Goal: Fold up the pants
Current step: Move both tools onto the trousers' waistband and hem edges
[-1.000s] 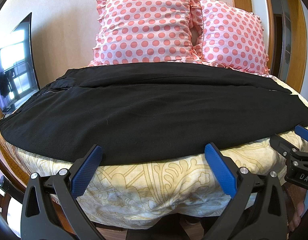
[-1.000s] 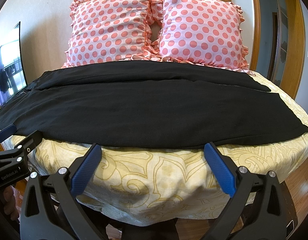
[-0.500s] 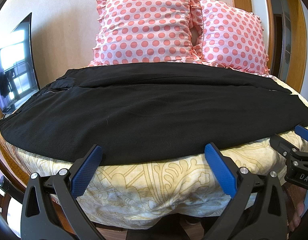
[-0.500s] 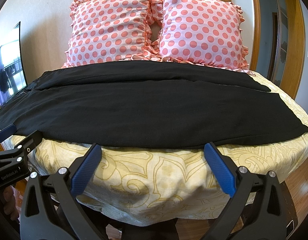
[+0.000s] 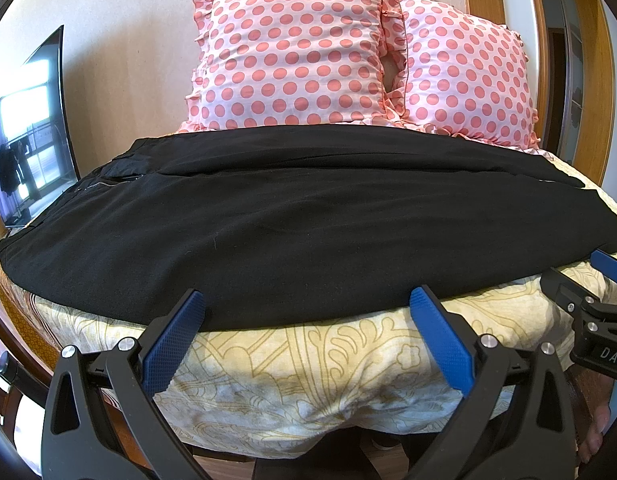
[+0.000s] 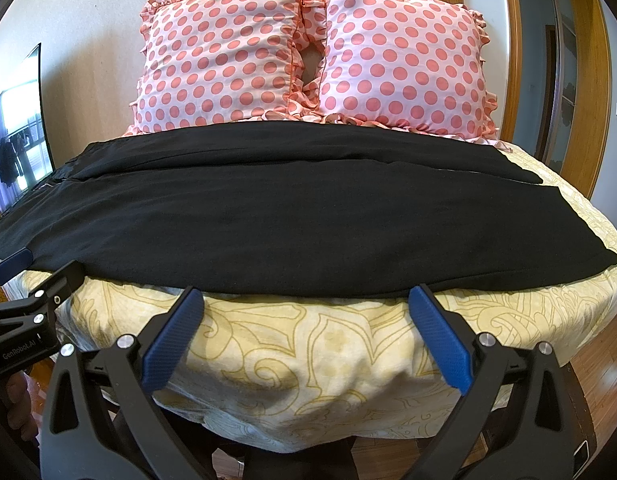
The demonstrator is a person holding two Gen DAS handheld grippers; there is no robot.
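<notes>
So both sets of tongs are hanging off the near edge of the bed, pointing toward the pillows, and neither one has hold of anything. The left tongs (image 5: 306,306) are spread wide, blue pads far apart, with only air and bedspread between them. Same for the right tongs (image 6: 306,304): wide open, nothing in them.

The pants (image 5: 308,220) are black and laid out flat across the bed, running sideways in front of both tongs. Their near edge sits just beyond the fingertips in both views. From the left camera the tips of both blue pads look like they overlap that edge, but I can't tell if they're actually touching the cloth or just hovering in front of it. From the right camera it's the same deal, the pants (image 6: 292,216) edge lining up right at the pad tips.

The waistband end with a zipper (image 5: 98,185) is off to the left of the left tongs, and the cuff end tapers off to the right of the right tongs. One leg looks to lie farther back than the other, with a long seam or fold line between them.

Below the pants edge, straight between the fingers, is the yellow patterned bedspread (image 6: 316,344). Two pink polka-dot pillows (image 6: 308,52) stand against the wall past the far side of the pants. A TV (image 5: 28,128) sits far left.

Each camera catches the other tongs at its edge, beside the pants' near edge.
</notes>
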